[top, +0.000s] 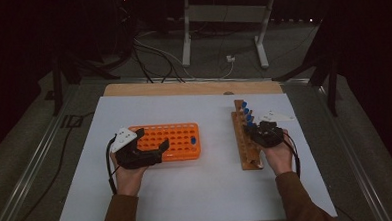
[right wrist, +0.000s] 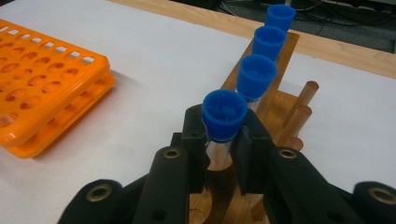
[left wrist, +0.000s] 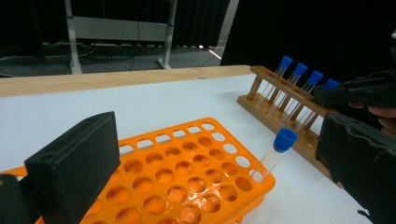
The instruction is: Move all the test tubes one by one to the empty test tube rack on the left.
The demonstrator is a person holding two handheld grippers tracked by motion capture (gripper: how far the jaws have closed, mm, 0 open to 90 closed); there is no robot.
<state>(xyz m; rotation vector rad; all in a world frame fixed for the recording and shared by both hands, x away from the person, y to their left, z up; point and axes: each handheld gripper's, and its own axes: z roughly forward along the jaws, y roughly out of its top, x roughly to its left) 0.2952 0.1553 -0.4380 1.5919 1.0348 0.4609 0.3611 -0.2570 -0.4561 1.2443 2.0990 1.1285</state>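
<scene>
- Right gripper (right wrist: 223,154) pinches the nearest capped tube (right wrist: 224,116) in the wooden rack (top: 246,138).
- Left gripper (top: 153,142), jaws spread, sits over the orange rack (top: 180,141), which holds one tube (left wrist: 275,154).
- Both racks rest on the tabletop (top: 212,190).

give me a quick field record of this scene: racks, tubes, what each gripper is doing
surface: white table top
left rack: orange plastic tube rack, one blue-capped clear tube standing near its corner
right rack: brown wooden tube rack, four blue-capped tubes in a row
left gripper: jaws open, straddling the orange rack's near end, holding nothing
right gripper: jaws closed around the nearest tube just under its cap, tube in the wooden rack
</scene>
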